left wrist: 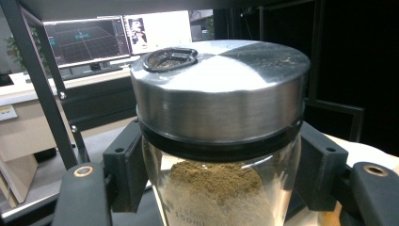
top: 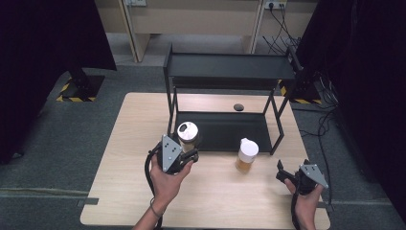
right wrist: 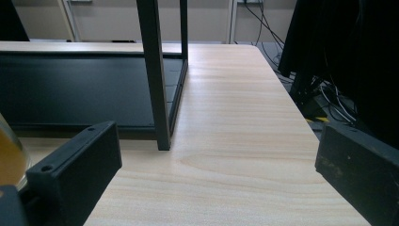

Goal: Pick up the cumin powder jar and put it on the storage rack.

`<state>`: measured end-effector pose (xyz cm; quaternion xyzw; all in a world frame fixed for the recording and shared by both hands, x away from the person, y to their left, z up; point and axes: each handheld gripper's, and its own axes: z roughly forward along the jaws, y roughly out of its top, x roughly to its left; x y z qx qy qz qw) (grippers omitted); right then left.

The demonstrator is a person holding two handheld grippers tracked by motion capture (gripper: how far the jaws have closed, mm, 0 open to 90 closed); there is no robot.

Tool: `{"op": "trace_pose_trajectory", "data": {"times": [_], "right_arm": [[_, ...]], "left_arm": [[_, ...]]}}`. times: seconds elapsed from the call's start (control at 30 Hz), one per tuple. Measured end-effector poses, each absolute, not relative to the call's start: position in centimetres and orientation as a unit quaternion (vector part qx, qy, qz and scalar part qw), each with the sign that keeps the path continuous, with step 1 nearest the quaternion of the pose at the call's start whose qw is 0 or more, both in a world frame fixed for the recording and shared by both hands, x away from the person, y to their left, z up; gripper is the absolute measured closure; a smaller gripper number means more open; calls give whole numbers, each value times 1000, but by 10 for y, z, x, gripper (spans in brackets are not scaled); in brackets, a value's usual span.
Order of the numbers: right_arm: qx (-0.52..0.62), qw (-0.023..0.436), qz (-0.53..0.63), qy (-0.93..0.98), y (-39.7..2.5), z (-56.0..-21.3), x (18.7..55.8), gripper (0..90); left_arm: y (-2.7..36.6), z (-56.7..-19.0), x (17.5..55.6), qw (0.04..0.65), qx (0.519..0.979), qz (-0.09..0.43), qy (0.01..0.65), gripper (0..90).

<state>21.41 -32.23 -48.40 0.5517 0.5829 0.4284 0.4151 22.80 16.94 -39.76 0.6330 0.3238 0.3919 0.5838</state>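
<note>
A glass jar (left wrist: 221, 188) with a brushed metal lid (left wrist: 221, 89) sits clamped between the two black jaws of the left tongs (left wrist: 221, 174). Brown powder (left wrist: 216, 188) half fills it. Behind stand a black shelf post (left wrist: 40, 84) and lit monitors (left wrist: 117, 35).

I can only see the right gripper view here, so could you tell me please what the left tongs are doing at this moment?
Observer: The left tongs are shut on a glass jar with a silver lid; brown powder sits inside it.
Operator: Thank you. Where is that jar relative to the rack?
Observer: In the high view it is at the front left corner of the black rack, by the lower shelf.
Operator: And the yellowish thing at my left edge?
Observer: That is a white-capped bottle of amber liquid, standing on the table to the left of the open right tongs.
</note>
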Motion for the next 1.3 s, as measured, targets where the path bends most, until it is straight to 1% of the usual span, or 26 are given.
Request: {"op": "trace_pose_trajectory", "data": {"times": [0.33,1.3], "right_arm": [[550,416,428,584,-322,-484,214,10],[545,417,426,589,-321,-484,214,12]], "left_arm": [[169,-383,233,583,629,401,321,307],[162,-356,252,581,624,412,322,308]]}}
